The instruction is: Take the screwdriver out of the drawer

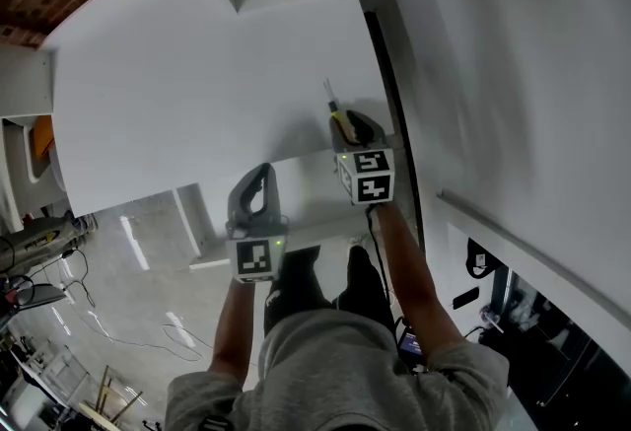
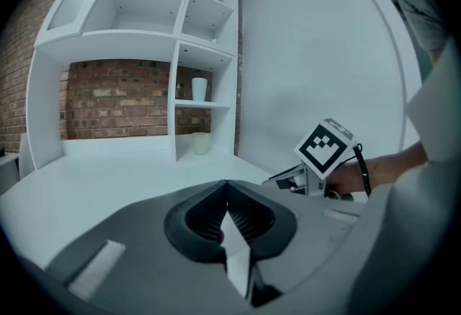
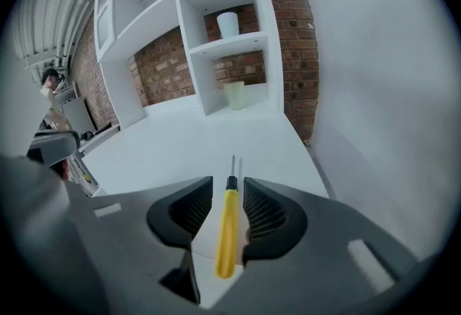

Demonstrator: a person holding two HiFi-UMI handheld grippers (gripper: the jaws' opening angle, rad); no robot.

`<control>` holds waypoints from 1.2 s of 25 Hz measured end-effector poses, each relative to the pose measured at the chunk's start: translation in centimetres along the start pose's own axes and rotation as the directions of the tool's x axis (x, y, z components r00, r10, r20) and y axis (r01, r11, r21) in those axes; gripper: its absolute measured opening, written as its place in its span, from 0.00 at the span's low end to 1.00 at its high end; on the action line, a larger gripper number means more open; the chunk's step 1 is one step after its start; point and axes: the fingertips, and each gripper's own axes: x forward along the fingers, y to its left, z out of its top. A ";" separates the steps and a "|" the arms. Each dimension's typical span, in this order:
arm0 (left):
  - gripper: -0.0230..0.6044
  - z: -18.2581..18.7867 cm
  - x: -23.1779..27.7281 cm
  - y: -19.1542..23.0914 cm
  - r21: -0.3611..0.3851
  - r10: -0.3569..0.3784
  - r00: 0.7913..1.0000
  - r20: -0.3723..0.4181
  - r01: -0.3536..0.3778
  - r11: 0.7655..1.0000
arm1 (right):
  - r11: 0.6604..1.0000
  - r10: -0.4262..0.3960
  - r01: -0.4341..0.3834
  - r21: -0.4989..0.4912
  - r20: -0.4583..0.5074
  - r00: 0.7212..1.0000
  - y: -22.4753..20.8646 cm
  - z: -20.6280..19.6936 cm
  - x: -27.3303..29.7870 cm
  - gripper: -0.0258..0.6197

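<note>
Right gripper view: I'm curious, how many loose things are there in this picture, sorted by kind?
Screwdriver: 1
Cups: 2, the upper cup and the lower cup, both in the shelf unit
Total: 3

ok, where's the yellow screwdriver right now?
In the right gripper view, the yellow-handled screwdriver lies on the white tabletop between the parted jaws of the right hand-held gripper, near the table's right edge by the white wall.
</note>
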 end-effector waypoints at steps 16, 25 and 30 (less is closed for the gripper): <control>0.06 6.4 -5.2 -4.8 0.061 0.028 0.993 0.115 -0.035 0.997 | 0.991 0.103 -0.087 -0.102 0.166 0.981 2.6 4.9 -12.3 0.40; 0.06 10.3 -10.6 -9.5 0.043 0.083 0.980 0.183 -0.092 0.995 | 0.971 0.131 -0.070 -0.229 0.263 0.956 3.3 5.8 -21.8 0.33; 0.06 11.3 -13.4 -11.6 0.068 0.097 0.972 0.215 -0.114 0.991 | 0.963 0.148 -0.069 -0.262 0.298 0.943 3.8 5.7 -26.3 0.30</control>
